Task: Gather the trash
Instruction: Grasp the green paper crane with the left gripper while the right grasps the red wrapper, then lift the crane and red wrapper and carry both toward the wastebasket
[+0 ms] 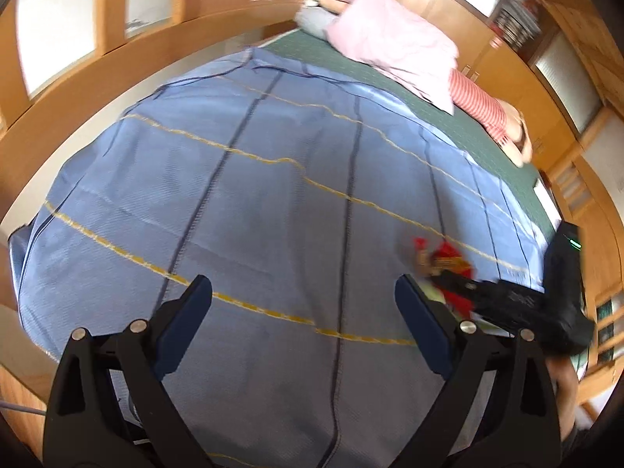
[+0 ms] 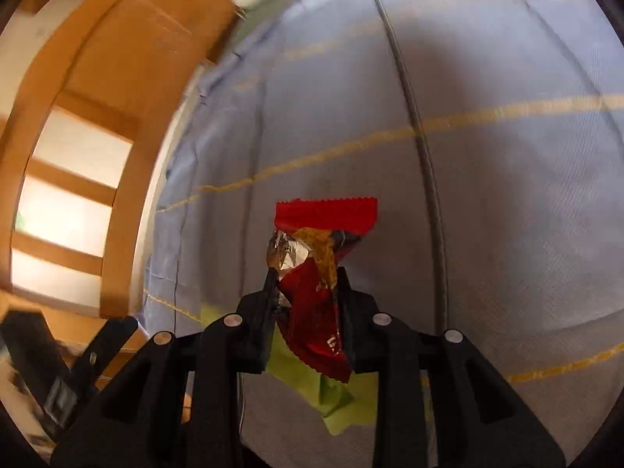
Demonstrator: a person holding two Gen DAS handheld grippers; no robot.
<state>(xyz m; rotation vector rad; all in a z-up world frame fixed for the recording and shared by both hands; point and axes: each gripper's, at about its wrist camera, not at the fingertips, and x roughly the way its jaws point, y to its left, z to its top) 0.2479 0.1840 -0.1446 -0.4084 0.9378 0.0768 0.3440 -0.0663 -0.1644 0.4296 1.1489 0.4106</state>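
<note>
A crumpled red snack wrapper (image 2: 318,273) is pinched between the fingers of my right gripper (image 2: 306,284), which is shut on it and holds it above the blue bedspread (image 2: 487,195). A lime-green paper piece (image 2: 339,397) lies under the gripper on the bedspread. In the left wrist view my left gripper (image 1: 304,292) is open and empty over the blue bedspread (image 1: 234,195). The right gripper (image 1: 507,300) with the red wrapper (image 1: 444,257) shows at the right of that view, close to the left gripper's right finger.
A pink pillow (image 1: 394,43) and a red-striped pillow (image 1: 483,109) lie at the bed's far end on a green sheet (image 1: 448,117). Wooden cabinets (image 1: 195,19) and panelled doors (image 2: 78,195) surround the bed.
</note>
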